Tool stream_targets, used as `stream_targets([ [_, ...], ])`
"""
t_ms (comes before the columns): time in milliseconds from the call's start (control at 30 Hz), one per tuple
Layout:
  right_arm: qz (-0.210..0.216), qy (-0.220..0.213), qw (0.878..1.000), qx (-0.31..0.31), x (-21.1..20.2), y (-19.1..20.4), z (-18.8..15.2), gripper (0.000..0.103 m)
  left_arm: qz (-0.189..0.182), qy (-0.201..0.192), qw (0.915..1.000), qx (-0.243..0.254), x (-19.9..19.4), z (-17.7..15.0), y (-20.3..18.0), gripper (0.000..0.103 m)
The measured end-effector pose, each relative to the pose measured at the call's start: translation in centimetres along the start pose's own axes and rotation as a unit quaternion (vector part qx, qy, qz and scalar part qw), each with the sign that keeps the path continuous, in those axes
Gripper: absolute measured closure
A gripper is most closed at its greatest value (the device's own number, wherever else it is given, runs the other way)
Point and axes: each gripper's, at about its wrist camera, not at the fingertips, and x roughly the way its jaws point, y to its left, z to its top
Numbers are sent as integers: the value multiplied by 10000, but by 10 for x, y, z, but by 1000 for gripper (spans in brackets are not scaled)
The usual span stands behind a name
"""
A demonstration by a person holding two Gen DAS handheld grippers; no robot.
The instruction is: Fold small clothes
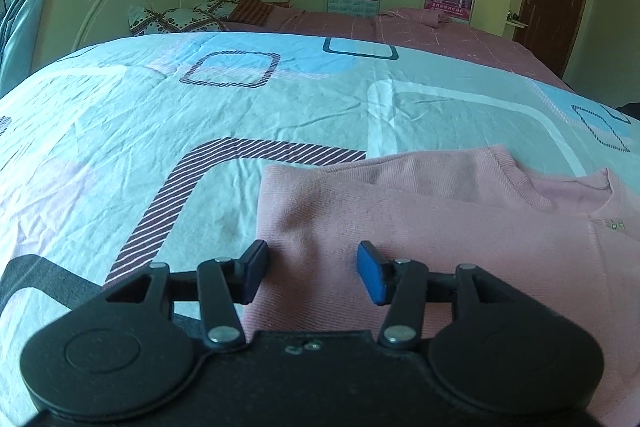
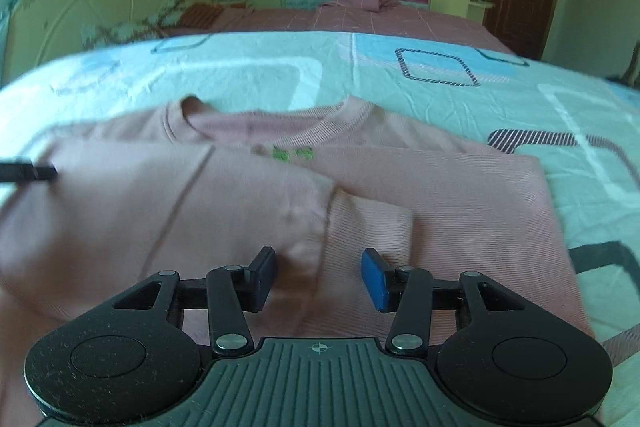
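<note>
Soft daylight, greenish cast, fisheye-bent edges, right view motion-blurred.

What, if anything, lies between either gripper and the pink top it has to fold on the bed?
Nothing visible does. The left gripper and the right gripper both hang with jaws apart directly over the pink top, with only its own fabric between the fingers. The bedsheet around it carries nothing else nearby.

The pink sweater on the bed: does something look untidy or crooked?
Slightly. On the pink sweater the folded-in sleeve lies slanted and bunched beside the other flap, not flat. No damage is visible.
</note>
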Motion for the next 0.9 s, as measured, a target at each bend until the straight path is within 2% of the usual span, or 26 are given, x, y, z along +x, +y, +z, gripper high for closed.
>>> stream_targets([
  [167, -32, -2, 10000, 64, -9, -5, -2, 56, 10, -62, 9999, -116, -14, 1, 2, 56],
  [267, 154, -187, 9996, 145, -23, -3, 0, 56, -83, -159, 9998, -48, -29, -3, -3, 56],
  [433, 215, -286, 9989, -298, -29, 18, 0, 56, -322, -108, 9994, 44, -46, -17, -20, 55],
  [533, 73, -29, 9985, -548, -19, 22, -9, 56, -383, -32, 9990, 220, -50, -29, -32, 55],
  [567, 22, 101, 9986, -526, -14, 18, -12, 56, -369, 17, 9989, 279, -49, -34, -35, 55],
  [667, 75, 124, 9995, -284, -14, 2, -18, 56, -270, 84, 9990, 339, -44, -46, -37, 53],
  [900, 192, 170, 9995, -206, -20, -8, -22, 56, -104, 156, 9993, 312, -52, -46, -37, 53],
])
